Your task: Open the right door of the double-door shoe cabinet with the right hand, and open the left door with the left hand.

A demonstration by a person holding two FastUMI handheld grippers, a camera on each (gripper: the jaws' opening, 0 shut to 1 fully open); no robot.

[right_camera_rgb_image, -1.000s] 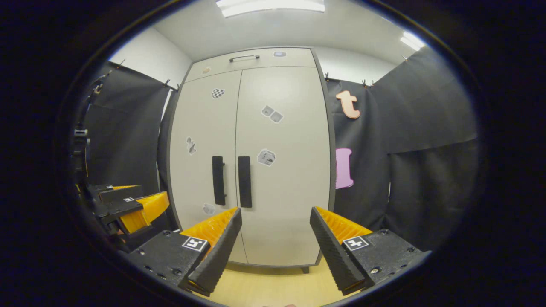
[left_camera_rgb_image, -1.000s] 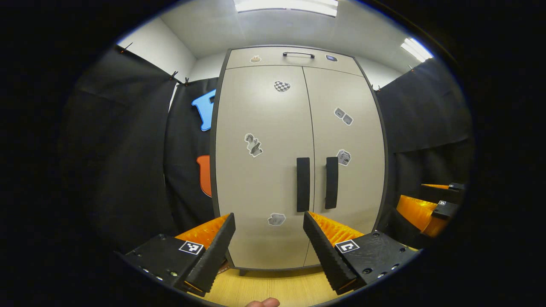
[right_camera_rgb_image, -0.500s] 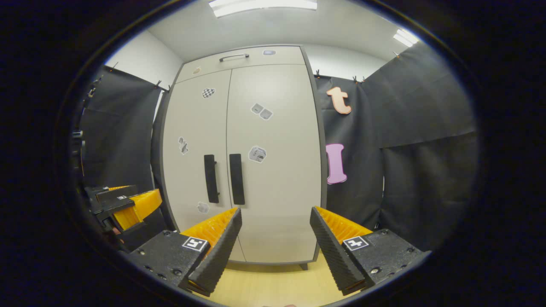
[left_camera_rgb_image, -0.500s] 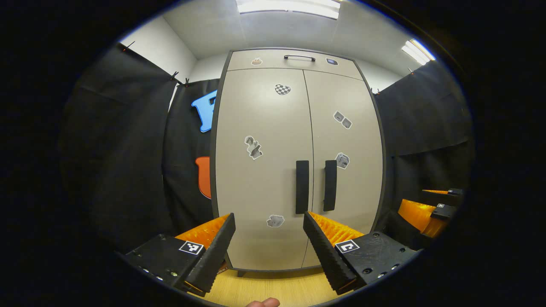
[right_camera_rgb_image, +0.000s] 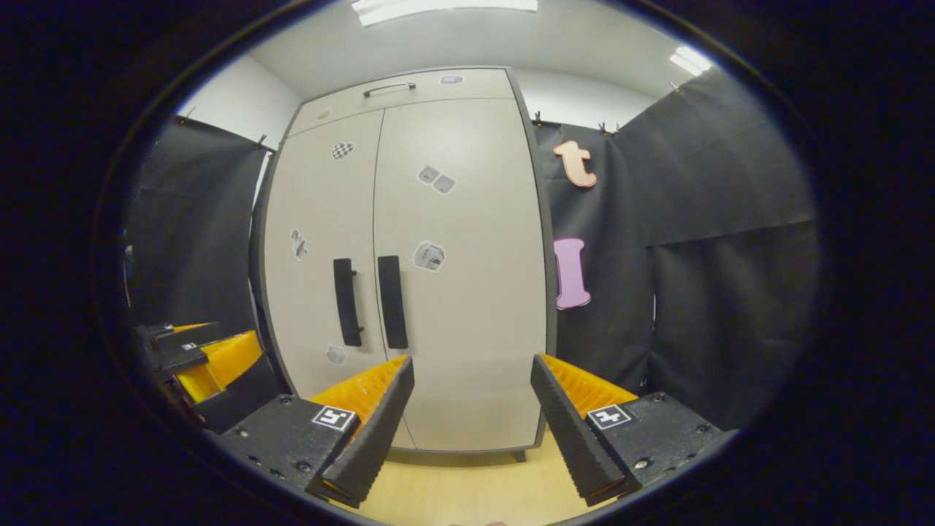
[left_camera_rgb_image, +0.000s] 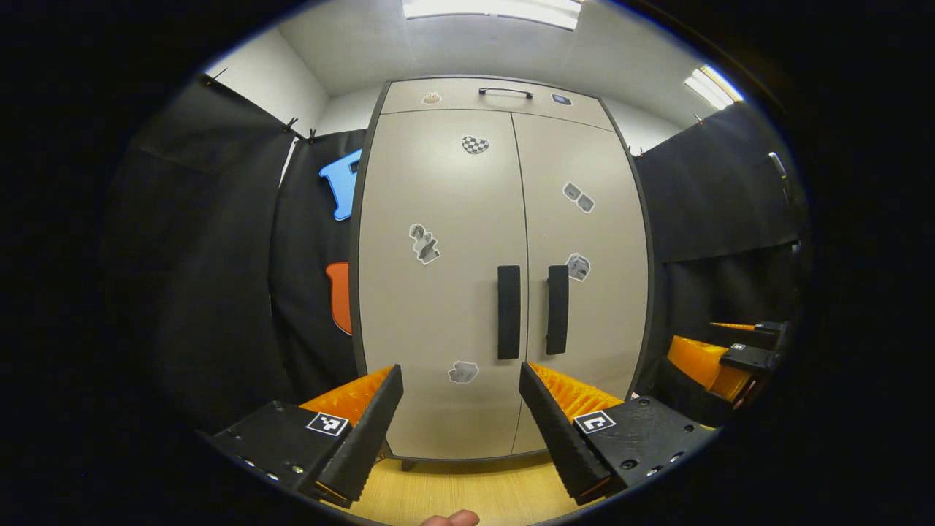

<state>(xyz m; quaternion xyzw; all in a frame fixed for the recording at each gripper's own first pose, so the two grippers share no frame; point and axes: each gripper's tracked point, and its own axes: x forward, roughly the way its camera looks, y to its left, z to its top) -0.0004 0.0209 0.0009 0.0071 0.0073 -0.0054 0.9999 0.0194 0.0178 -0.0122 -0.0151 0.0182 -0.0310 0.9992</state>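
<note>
Cabinet (left_camera_rgb_image: pixel 438 307): stands upright on the wood floor (left_camera_rgb_image: pixel 467 493), ahead of both grippers, with black cloth at each side.
Left door (left_camera_rgb_image: pixel 438 329): flush with the frame, closed.
Right door (right_camera_rgb_image: pixel 467 307): flush with the frame, closed.
Handles: left handle (left_camera_rgb_image: pixel 508 312) and right handle (left_camera_rgb_image: pixel 557 309) are vertical bars, just beside each other across the centre seam.
Top drawer (left_camera_rgb_image: pixel 497 95): above both doors, closed.
Stickers: several small ones on both doors.
Left gripper (left_camera_rgb_image: pixel 461 398): jaws apart, nothing between them; well apart from the cabinet, aimed at the lower left door.
Right gripper (right_camera_rgb_image: pixel 472 391): jaws apart, nothing between them; well apart from the cabinet, aimed at the lower right door.
</note>
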